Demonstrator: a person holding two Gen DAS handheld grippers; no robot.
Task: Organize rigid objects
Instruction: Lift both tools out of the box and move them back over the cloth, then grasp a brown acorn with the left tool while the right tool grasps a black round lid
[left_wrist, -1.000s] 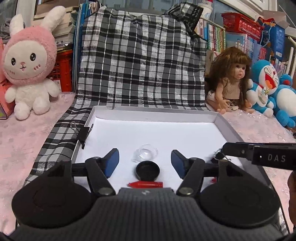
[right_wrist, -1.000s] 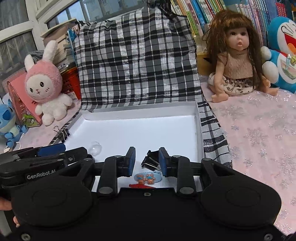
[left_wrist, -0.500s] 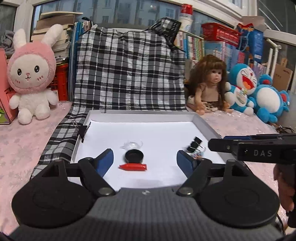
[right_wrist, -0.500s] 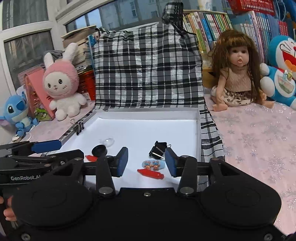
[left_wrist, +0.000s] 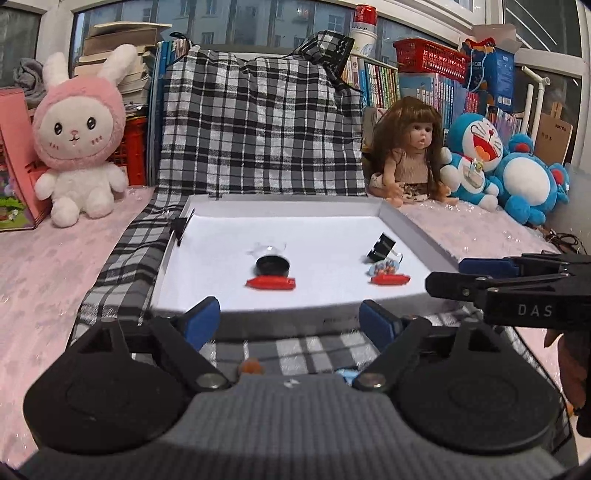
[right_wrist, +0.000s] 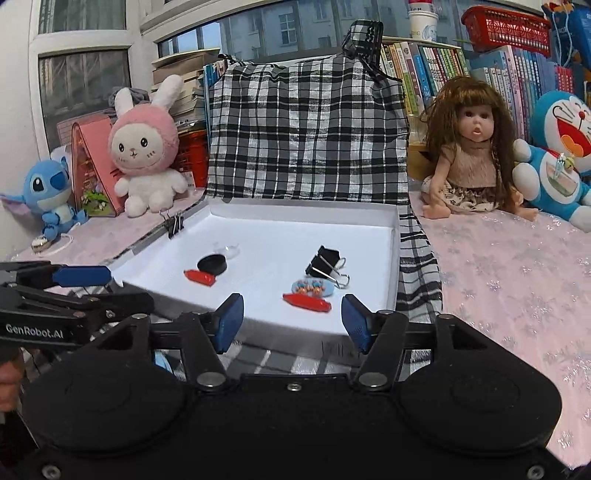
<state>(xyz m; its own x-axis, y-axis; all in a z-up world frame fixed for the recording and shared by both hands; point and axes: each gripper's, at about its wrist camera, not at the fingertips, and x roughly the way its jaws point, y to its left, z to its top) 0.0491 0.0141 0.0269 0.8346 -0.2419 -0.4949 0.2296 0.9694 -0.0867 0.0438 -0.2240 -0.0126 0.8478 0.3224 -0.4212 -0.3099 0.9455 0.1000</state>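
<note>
Both grippers hover level just short of the white tray's (right_wrist: 391, 254) near wall, pointing forward over it. The left gripper (left_wrist: 290, 325) and right gripper (right_wrist: 291, 323) each have their jaws spread wide, holding nothing. Inside the tray lie a black cap (right_wrist: 211, 264) touching a red piece (right_wrist: 200, 277), and a black binder clip (right_wrist: 325, 266) near a second red piece (right_wrist: 306, 302).

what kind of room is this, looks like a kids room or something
Probably a child's bedroom or playroom at home: plush toys such as the pink bunny, a doll, and shelves of books along the window behind.
</note>
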